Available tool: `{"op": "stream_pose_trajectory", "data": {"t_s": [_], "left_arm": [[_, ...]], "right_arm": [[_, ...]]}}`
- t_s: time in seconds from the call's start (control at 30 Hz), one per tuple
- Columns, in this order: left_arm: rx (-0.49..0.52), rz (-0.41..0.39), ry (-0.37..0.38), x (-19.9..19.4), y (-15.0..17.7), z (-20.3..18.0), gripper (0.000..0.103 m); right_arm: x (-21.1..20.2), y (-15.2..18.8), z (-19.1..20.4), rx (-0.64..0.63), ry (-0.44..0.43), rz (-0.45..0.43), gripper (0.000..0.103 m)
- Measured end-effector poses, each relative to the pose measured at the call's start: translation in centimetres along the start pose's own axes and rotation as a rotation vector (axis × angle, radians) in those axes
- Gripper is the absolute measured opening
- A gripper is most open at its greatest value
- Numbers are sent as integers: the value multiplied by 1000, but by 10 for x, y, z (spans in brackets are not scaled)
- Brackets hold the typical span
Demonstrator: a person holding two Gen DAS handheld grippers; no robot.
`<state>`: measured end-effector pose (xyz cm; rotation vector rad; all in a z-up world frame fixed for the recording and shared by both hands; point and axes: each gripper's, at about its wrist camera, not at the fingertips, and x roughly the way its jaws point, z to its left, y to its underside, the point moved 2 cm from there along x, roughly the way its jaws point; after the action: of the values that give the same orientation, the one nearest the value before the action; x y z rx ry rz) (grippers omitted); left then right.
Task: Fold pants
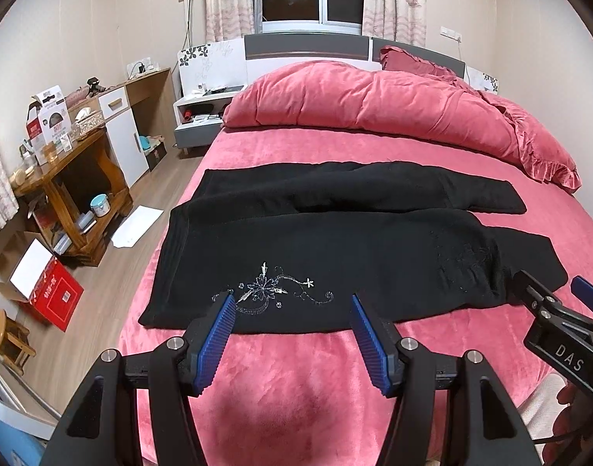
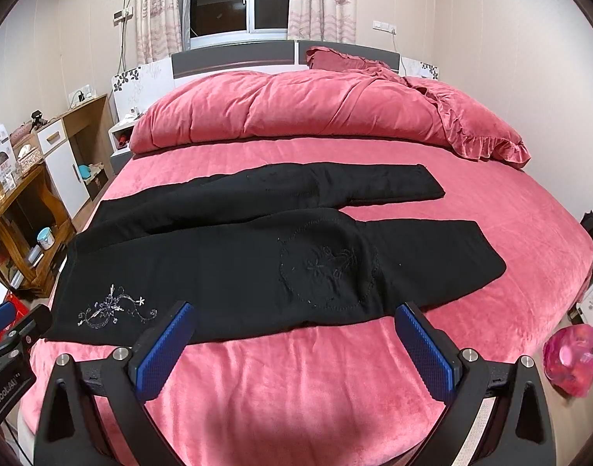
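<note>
Black pants (image 1: 335,240) lie spread flat across a pink bed (image 1: 296,380), waistband to the left and both legs running right. A silver flower embroidery (image 1: 271,291) marks the near leg's upper part. My left gripper (image 1: 292,301) hovers open over the pants' near edge by the embroidery, nothing between its blue pads. In the right wrist view the pants (image 2: 257,256) fill the middle, and my right gripper (image 2: 292,310) stands open above the near edge of the near leg. The right gripper (image 1: 549,291) also shows at the left view's right edge, open.
A folded pink duvet (image 1: 374,105) and pillow lie at the head of the bed. Left of the bed stand a wooden table (image 1: 63,178), a cabinet, a red box (image 1: 51,291) and a stool. A pink bag (image 2: 572,357) sits off the bed's right side.
</note>
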<state>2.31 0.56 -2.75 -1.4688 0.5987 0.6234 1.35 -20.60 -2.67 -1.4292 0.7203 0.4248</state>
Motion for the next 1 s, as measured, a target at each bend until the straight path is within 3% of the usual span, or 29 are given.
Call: {"op": "stream_pose_trajectory", "data": {"t_s": [1.0], "left_arm": [[-7, 19, -11, 8, 5, 3, 62]], "right_arm": [[10, 4, 1, -1, -12, 32, 103]]}}
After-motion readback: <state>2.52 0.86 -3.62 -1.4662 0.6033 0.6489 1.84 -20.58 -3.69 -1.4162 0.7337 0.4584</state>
